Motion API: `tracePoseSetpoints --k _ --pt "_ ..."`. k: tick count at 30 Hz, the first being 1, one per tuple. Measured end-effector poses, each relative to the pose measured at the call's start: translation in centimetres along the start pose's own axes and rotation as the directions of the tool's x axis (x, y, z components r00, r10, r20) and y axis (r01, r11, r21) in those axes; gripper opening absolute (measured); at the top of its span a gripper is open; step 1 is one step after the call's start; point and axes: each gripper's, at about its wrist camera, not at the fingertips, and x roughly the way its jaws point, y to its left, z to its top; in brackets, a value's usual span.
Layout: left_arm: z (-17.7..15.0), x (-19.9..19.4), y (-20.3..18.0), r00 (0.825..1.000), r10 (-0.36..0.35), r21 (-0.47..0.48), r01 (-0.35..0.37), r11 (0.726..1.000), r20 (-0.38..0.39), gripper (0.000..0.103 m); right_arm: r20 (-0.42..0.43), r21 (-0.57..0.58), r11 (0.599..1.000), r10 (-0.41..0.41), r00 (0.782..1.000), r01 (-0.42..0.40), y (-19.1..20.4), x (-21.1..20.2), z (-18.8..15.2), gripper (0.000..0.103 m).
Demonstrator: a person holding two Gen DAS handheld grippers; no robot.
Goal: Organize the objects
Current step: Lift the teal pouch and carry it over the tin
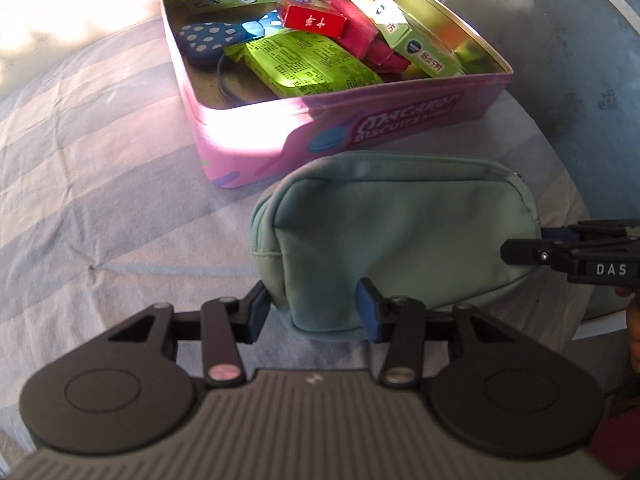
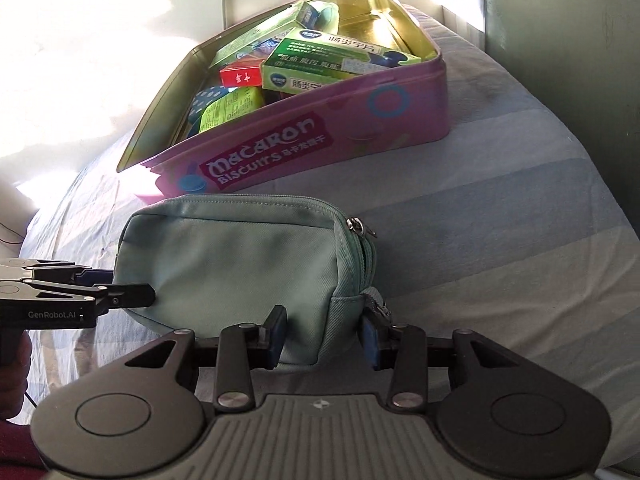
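A teal zip pouch [image 1: 400,236] lies closed on the striped cloth, just in front of a pink macaron biscuit tin [image 1: 360,120]. The tin holds green boxes, a red box, a lime packet and a dotted blue item. My left gripper [image 1: 312,312] straddles the pouch's left end, one pad on each side, pressed against the fabric. My right gripper [image 2: 324,336] straddles the pouch's [image 2: 240,264] right end by the zipper pull [image 2: 356,226], pads against it. Each gripper also shows in the other's view: the right [image 1: 524,246], the left [image 2: 132,288].
The striped grey-blue cloth [image 1: 100,184] covers the surface. A grey metal panel [image 1: 560,60] stands to the right behind the tin. The tin [image 2: 304,140] sits near the far edge, against a bright white wall [image 2: 100,40].
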Motion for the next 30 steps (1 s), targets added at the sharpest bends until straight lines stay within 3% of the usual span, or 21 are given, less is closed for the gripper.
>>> tracePoseSetpoints --k 11,24,30 --pt "0.8 1.1 -1.1 1.0 0.01 -0.018 -0.011 1.0 -0.01 0.051 -0.002 -0.009 1.0 0.009 1.0 -0.009 -1.5 -0.1 0.5 0.042" --pt "1.0 1.7 -0.6 1.0 0.011 -0.062 -0.012 0.998 -0.024 0.066 -0.016 -0.016 1.0 0.015 1.0 -0.015 -1.2 0.6 0.8 0.055" --pt "1.2 2.0 -0.8 1.0 -0.009 -0.061 0.008 0.998 -0.021 0.063 -0.021 -0.059 0.998 -0.003 1.0 0.002 -0.7 0.9 1.1 0.053"
